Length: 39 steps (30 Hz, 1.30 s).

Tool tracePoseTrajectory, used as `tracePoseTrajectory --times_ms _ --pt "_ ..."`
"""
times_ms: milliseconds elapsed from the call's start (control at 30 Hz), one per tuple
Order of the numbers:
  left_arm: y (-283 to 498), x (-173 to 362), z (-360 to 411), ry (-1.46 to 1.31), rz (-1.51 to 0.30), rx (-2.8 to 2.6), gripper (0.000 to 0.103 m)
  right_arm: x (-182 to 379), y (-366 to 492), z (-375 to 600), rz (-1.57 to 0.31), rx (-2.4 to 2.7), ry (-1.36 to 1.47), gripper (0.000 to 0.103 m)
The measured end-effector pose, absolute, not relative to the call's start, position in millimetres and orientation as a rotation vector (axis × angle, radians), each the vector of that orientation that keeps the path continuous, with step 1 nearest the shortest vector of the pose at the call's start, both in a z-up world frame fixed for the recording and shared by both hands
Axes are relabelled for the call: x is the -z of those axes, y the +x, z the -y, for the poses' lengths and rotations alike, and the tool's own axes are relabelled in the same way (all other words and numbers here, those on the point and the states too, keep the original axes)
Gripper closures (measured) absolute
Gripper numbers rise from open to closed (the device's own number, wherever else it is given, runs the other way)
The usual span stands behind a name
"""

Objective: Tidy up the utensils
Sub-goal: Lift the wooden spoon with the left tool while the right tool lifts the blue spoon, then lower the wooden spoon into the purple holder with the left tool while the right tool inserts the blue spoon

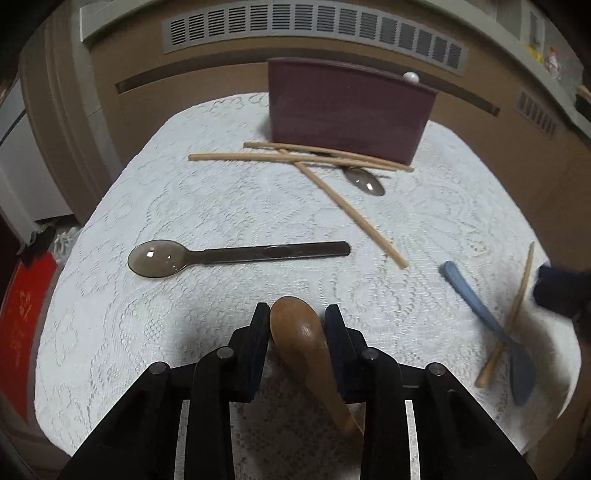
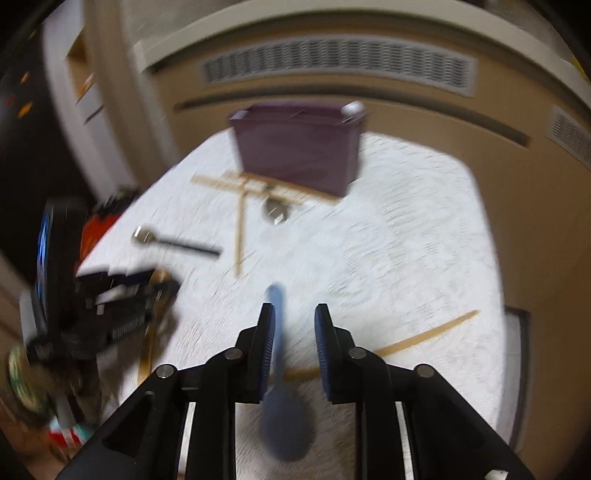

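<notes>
My left gripper [image 1: 297, 314] is open around a brown wooden spoon [image 1: 303, 343] that lies on the white lace tablecloth [image 1: 221, 206]; the bowl sits between the jaws, with a gap on the right side. My right gripper [image 2: 294, 317] is open over a blue spoon [image 2: 277, 354], whose handle runs between the jaws next to the left pad. The blue spoon also shows in the left wrist view [image 1: 491, 325], crossed by a chopstick [image 1: 513, 314]. A maroon holder box [image 1: 347, 110] stands at the back, with a white-tipped item [image 1: 410, 76] in it.
A smoky plastic spoon [image 1: 221, 255] lies mid-table. Three chopsticks [image 1: 295, 157] lie crossed in front of the box over a second smoky spoon [image 1: 364, 180]. Another chopstick [image 2: 424, 338] lies under the right gripper. A radiator cover [image 1: 314, 33] stands behind the table.
</notes>
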<state>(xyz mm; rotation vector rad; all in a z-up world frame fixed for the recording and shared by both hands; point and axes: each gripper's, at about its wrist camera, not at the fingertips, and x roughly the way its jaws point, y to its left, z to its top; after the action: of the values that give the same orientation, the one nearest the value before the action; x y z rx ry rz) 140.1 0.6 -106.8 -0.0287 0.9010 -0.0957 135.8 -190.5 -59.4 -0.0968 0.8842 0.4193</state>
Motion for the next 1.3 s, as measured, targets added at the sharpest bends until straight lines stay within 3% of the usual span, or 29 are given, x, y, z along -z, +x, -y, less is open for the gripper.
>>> tracePoseTrajectory --times_ms 200,367,433,467,500,1233,1300 --pt "129.9 96.7 -10.2 -0.074 -0.868 0.145 0.072 97.0 143.5 153.3 -0.971 -0.438 -0.223 0.078" --pt "124.8 95.7 -23.1 -0.136 -0.87 0.156 0.072 110.1 172.4 151.3 -1.005 -0.402 -0.163 0.076" --pt "122.3 92.4 -25.5 -0.142 -0.858 0.155 0.072 111.0 180.1 148.4 -1.003 -0.395 -0.164 0.081" --pt "121.3 91.3 -26.1 -0.143 -0.852 0.156 0.072 109.9 179.0 146.6 -1.001 -0.385 -0.185 0.09" --pt "120.0 88.9 -26.7 -0.144 -0.844 0.157 0.072 108.4 176.5 144.1 -0.996 -0.38 -0.207 0.09" --pt "103.4 -6.0 -20.9 -0.094 -0.575 0.241 0.073 -21.2 118.4 197.7 -0.677 -0.373 0.002 0.091" --pt "106.6 -11.6 -22.2 -0.087 -0.564 0.239 0.073 -28.5 121.1 196.8 -0.658 -0.369 -0.011 0.096"
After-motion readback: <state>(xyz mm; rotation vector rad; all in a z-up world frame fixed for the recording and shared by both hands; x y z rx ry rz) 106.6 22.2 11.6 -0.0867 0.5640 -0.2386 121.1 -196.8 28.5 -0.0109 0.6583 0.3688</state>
